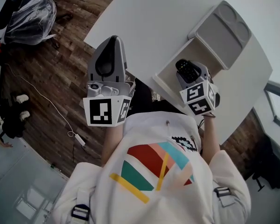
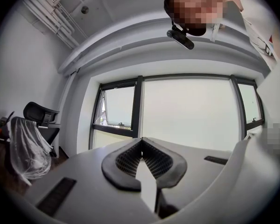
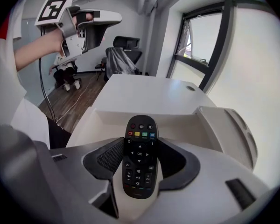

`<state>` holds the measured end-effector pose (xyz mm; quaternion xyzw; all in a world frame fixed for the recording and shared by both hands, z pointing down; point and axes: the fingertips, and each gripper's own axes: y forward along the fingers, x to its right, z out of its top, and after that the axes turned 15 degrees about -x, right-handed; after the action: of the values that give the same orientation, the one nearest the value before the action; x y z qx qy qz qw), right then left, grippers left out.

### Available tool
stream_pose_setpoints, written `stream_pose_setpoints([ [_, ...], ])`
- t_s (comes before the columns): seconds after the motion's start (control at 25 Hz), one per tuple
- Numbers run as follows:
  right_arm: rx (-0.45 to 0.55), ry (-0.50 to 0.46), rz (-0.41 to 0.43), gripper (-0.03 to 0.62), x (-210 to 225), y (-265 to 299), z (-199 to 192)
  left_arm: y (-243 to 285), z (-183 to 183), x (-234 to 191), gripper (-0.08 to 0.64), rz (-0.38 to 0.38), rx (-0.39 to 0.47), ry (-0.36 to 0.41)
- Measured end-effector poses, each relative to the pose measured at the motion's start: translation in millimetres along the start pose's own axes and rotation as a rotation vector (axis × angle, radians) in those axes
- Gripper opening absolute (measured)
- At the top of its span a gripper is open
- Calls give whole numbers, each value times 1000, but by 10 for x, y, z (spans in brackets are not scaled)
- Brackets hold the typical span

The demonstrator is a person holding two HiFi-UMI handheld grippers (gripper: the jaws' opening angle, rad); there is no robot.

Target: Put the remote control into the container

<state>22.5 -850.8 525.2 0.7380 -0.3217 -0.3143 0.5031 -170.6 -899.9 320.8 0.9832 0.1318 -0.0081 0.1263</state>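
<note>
Remote control (image 3: 139, 164) clamped between right gripper (image 3: 139, 147) jaws above container (image 3: 186, 120); left gripper (image 2: 141, 143) jaws together.

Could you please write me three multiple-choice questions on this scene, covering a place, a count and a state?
1. Where is the remote? A in the left gripper; B in the right gripper; C in neither.
2. How many coloured buttons sit in its row? A two; B four; C six.
3. How are the left gripper's jaws? A wide open; B shut on the remote; C shut, empty.
Answers: 1 B, the right gripper view shows its jaws clamping the remote; 2 B, red, yellow, green and blue; 3 C, the pads meet with nothing between them.
</note>
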Motion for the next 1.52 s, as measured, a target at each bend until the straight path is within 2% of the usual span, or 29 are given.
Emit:
stream_pose_setpoints([
  [0.16, -73, -56, 33, 235, -89, 173, -34, -7, -69, 8, 8, 1, -18, -3],
  [0.52, -86, -90, 34, 235, -139, 253, -14, -24, -56, 83, 8, -12, -17, 16],
  [0.76, -60, -27, 77, 235, -106, 255, 3, -69, -35, 28, 8, 2, -15, 12],
  [1.0, -45, -37, 113, 235, -142, 308, 14, -86, -28, 41, 8, -3, -9, 18],
  [1.2, -90, -54, 64, 236, -137, 335, 4, -122, 19, 140, 8, -16, 1, 30],
  [1.36, -90, -26, 30, 236, -113, 309, -23, -173, 20, 180, 8, -14, 3, 32],
  [1.52, -75, -16, 9, 279, -96, 299, -3, -225, 32, 141, 8, -3, 12, 34],
])
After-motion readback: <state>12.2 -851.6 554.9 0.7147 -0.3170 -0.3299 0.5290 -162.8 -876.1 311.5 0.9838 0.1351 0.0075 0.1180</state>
